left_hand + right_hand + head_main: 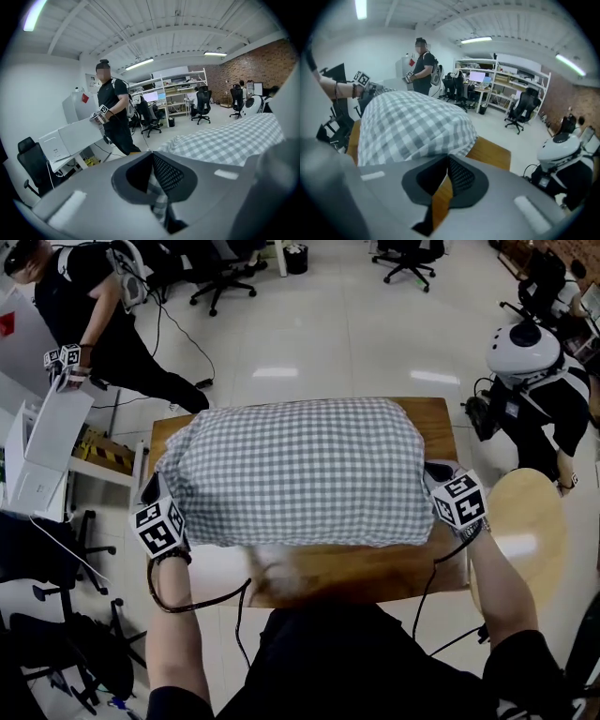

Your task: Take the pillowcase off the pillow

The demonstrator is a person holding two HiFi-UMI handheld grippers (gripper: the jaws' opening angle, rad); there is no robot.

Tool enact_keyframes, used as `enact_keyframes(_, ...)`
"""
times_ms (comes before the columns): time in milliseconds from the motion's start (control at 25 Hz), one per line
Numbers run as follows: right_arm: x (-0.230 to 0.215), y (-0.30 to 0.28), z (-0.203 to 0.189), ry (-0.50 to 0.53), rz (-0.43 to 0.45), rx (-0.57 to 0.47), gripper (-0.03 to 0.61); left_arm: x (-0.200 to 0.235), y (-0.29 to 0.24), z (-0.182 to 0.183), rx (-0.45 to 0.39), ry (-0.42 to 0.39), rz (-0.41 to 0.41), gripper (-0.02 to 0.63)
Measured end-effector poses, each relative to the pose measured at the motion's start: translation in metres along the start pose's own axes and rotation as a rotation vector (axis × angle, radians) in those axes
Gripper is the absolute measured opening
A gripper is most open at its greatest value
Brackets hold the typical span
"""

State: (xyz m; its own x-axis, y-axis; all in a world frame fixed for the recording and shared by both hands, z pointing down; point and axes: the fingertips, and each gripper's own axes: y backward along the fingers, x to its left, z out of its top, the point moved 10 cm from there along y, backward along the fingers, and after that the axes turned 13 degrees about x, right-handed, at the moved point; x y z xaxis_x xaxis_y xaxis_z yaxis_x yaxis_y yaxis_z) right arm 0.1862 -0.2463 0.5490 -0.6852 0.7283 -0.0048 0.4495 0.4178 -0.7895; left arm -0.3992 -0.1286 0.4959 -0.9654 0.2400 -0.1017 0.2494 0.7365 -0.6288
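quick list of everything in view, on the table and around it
grey-and-white checked fabric pillowcase on its pillow: one, lying across the table
rectangular wooden table: one, brown, before the person
round wooden tabletop: one, light brown, right of table
black office chairs: several, far floor
white box: one, held by bystander in black, far left
bystander in white helmet: one, far right
left tool: one, grey, shut on the checked fabric, pillow's left corner
right tool: one, grey, shut, pillow's right corner; only wood shows between its jaws

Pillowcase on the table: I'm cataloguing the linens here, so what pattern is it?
The pillowcase is a grey-and-white gingham check, clearest in the head view.
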Motion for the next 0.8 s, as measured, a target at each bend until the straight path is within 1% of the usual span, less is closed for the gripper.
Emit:
enact_keyframes(80,0.001,0.012,-0.005,0.031,-0.087,-0.011,0.006,0.004,0.005,0.003,0.000,0.020,0.001,0.005)
enact_keyframes(160,-0.001,0.024,-0.010,0.057,-0.148,-0.025,0.005,0.004,0.010,0.007,-0.004,0.037,0.005,0.005)
enact_keyframes(440,0.001,0.051,-0.013,0.117,-0.275,-0.048,0.005,0.026,0.025,0.012,-0.008,0.119,0.022,0.005)
enact_keyframes(640,-0.003,0.065,-0.018,0.094,-0.339,-0.037,0.005,0.047,0.029,0.007,-0.004,0.242,0.015,0.005)
enact_keyframes(800,-0.012,0.079,-0.030,0.044,-0.375,-0.031,0.005,0.054,0.039,0.002,-0.002,0.272,0.027,0.005)
